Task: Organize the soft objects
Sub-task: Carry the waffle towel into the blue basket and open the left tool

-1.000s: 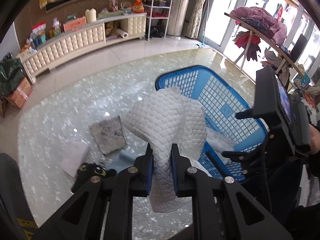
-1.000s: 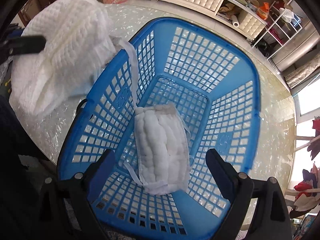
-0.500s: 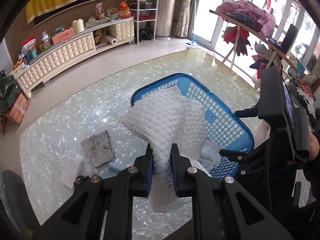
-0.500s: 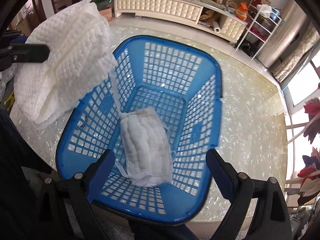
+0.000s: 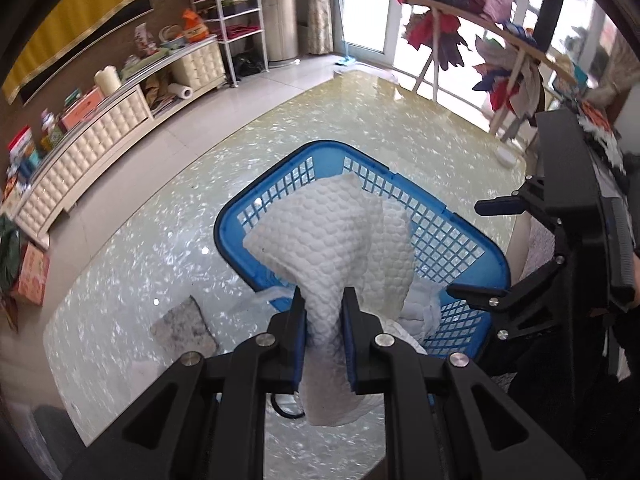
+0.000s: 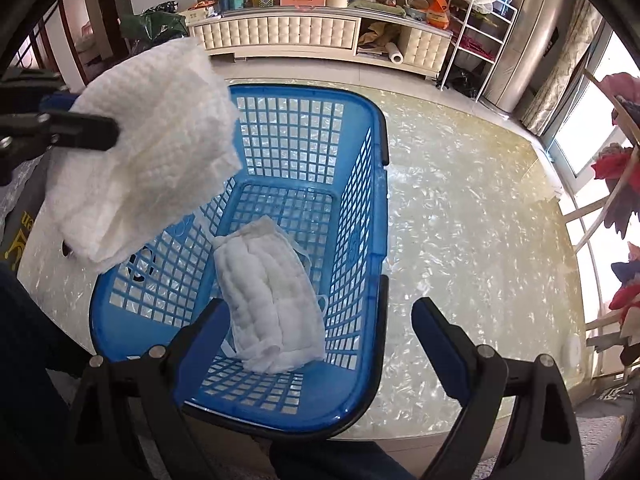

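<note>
Your left gripper (image 5: pixel 323 336) is clenched on a white quilted cloth (image 5: pixel 340 240), pinched near its middle so that loose folds hang both above and below the jaws; in the left wrist view the cloth sits at the centre of the frame, in front of the blue basket (image 5: pixel 472 240), and in the right wrist view it hangs at the upper left, over the basket's left rim rather than over its floor. Your right gripper (image 6: pixel 320 332) is released, jaws spread wide and holding nothing, low in the frame above the basket's near end; a folded white cloth (image 6: pixel 268 300) already lies on the basket floor, lower centre. The likeliest slip, as I judge it, is letting go too soon; the cloth could drape over the rim or slide down outside onto the table (image 6: pixel 460 220). A trailing fold may also catch on the lattice wall and drag the light basket as you pull away. The basket's near end looks to overhang the table edge at the bottom of the frame, so a downward push there might tip it; I cannot tell how far it overhangs.
</note>
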Tool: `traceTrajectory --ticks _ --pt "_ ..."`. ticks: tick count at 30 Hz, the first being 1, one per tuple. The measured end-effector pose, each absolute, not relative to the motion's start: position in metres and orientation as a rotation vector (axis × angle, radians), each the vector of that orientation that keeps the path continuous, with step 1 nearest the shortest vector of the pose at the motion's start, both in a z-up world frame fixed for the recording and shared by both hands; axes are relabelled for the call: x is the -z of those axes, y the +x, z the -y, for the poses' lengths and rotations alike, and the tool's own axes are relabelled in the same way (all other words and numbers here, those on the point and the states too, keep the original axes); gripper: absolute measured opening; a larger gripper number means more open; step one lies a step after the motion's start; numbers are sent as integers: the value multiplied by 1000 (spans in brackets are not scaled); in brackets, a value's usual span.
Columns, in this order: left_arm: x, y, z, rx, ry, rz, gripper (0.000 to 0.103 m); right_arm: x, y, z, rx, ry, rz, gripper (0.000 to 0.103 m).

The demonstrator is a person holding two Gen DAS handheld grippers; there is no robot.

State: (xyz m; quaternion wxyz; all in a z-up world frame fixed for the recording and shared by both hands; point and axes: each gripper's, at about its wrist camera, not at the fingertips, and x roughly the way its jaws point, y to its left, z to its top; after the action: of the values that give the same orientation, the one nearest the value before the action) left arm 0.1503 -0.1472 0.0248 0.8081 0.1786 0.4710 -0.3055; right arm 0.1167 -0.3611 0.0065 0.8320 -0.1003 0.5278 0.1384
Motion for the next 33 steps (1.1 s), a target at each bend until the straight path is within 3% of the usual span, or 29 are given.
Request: traceTrajectory --ticks 33 --pt "47 215 185 903 608 -933 15 22 133 371 -262 -152 -1164 92"
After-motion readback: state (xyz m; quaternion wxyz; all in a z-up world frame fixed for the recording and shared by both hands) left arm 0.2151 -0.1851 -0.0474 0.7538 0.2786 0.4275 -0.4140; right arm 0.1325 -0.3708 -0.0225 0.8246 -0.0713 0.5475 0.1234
